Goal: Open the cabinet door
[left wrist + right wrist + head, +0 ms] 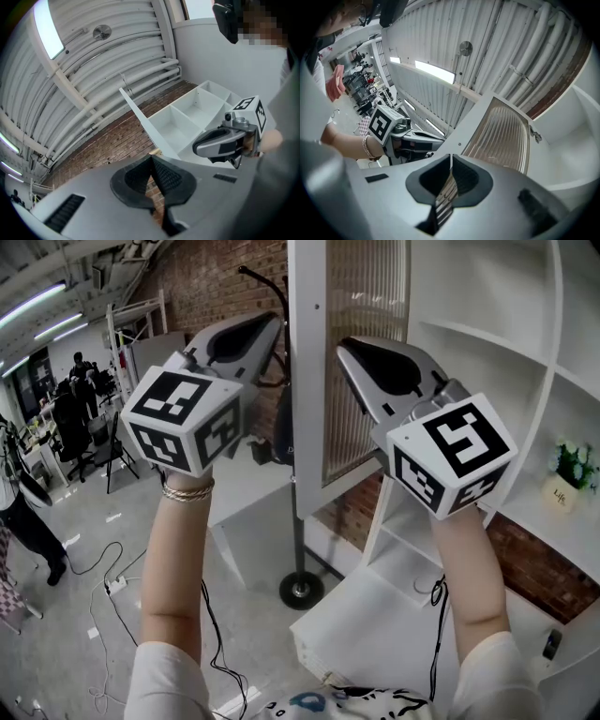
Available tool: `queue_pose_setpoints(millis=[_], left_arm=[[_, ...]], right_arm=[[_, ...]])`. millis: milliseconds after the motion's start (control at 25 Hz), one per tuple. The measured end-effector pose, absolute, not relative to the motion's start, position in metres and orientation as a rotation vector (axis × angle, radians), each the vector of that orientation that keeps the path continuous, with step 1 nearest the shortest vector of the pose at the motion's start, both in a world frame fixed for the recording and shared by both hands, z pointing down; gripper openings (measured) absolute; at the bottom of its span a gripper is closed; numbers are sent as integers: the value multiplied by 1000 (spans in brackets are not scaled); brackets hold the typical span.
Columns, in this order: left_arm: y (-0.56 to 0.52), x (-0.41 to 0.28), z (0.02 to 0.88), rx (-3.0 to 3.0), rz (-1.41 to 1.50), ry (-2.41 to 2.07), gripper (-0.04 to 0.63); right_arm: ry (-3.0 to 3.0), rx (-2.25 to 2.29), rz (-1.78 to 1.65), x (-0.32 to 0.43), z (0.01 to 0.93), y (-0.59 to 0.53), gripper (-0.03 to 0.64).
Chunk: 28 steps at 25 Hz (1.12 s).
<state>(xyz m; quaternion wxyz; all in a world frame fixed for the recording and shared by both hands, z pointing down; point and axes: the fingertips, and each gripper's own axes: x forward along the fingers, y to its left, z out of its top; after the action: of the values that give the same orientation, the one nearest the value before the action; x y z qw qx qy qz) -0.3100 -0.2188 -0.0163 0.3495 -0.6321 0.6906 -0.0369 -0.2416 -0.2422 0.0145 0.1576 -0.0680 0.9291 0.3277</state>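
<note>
The white cabinet (487, 324) has a tall door with a ribbed glass panel (364, 352) that stands swung out, its white frame edge (306, 371) towards me. Both grippers are held up in the air before it. My left gripper (267, 326) sits just left of the door's edge, my right gripper (352, 348) in front of the glass. In the left gripper view the left gripper (151, 159) is shut on nothing, with the cabinet's shelves (187, 117) beyond. In the right gripper view the right gripper (451, 157) is shut and empty below the ribbed door (501, 136).
A lamp stand's round base (301, 590) rests on the floor by the door. A low white unit (375, 624) lies under my right arm. A small potted plant (570, 470) stands on a right-hand shelf. Cables (108, 587) trail over the floor at left, near a person (23, 517).
</note>
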Motion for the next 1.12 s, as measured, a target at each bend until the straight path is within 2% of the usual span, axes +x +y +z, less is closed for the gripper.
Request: queue_pose_setpoints(millis=[560, 1120], left_arm=[[-206, -257, 52, -1838, -162, 1708, 15], [-260, -169, 141, -2021, -293, 1563, 15]], right_arm=[[2742, -170, 794, -225, 70, -258, 29], [2880, -379, 756, -159, 146, -318, 29]])
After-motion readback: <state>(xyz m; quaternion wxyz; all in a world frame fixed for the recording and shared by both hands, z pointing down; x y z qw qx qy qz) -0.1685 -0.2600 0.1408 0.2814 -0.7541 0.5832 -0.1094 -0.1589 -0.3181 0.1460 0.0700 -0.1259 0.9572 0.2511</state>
